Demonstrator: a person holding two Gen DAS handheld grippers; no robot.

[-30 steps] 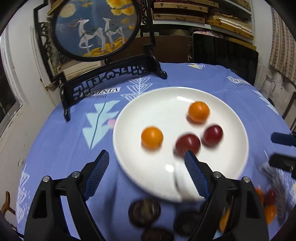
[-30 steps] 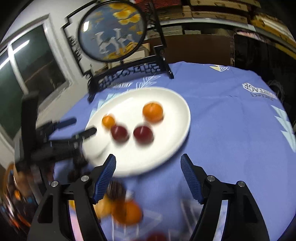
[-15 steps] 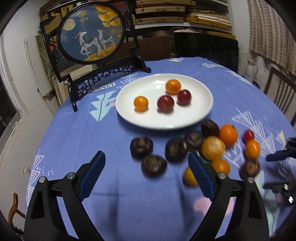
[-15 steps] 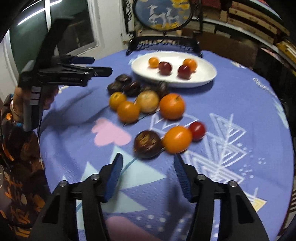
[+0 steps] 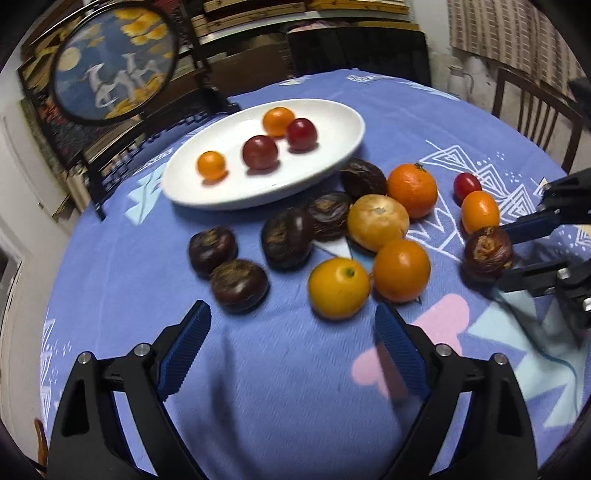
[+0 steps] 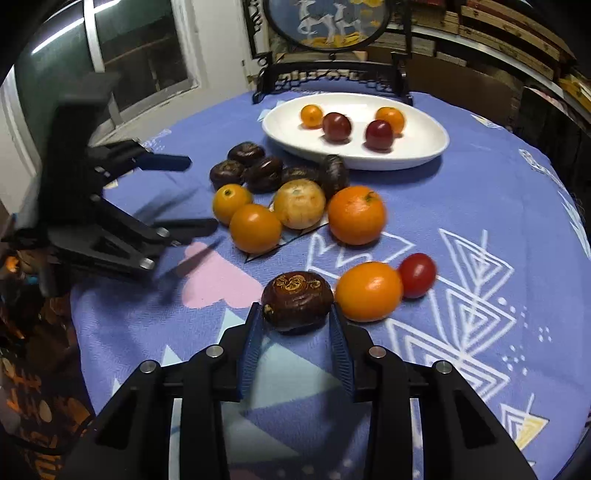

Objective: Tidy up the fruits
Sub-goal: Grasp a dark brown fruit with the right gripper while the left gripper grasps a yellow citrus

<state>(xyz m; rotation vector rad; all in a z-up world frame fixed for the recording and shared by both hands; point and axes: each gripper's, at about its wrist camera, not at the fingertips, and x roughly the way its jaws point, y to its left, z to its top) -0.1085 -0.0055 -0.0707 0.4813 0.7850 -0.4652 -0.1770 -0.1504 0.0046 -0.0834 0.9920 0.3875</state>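
Note:
A white plate (image 5: pixel 258 195) (image 6: pixel 406 155) at the back of the blue tablecloth holds two small orange fruits and two red ones. In front of it lie several dark brown chestnut-like fruits, several oranges and a red tomato (image 6: pixel 417 275). My right gripper (image 6: pixel 294 309) (image 5: pixel 504 254) is closing, and its blue pads touch both sides of one dark brown fruit (image 6: pixel 295 295) (image 5: pixel 487 254) resting on the cloth beside an orange (image 6: pixel 369 291). My left gripper (image 5: pixel 291 310) (image 6: pixel 203 192) is wide, its jaws closing slightly with nothing between them, just short of a yellow-orange fruit (image 5: pixel 338 291).
A round painted screen (image 5: pixel 110 66) (image 6: pixel 325 22) on a black stand rises behind the plate. A wooden chair (image 5: pixel 535 107) and a white jug (image 5: pixel 458 79) stand beyond the table's right edge. A patterned sleeve (image 6: pixel 37 369) shows at the left.
Both grippers drew back from the plate to the loose fruit at the front. The right jaws narrowed from wide apart onto the dark brown fruit.

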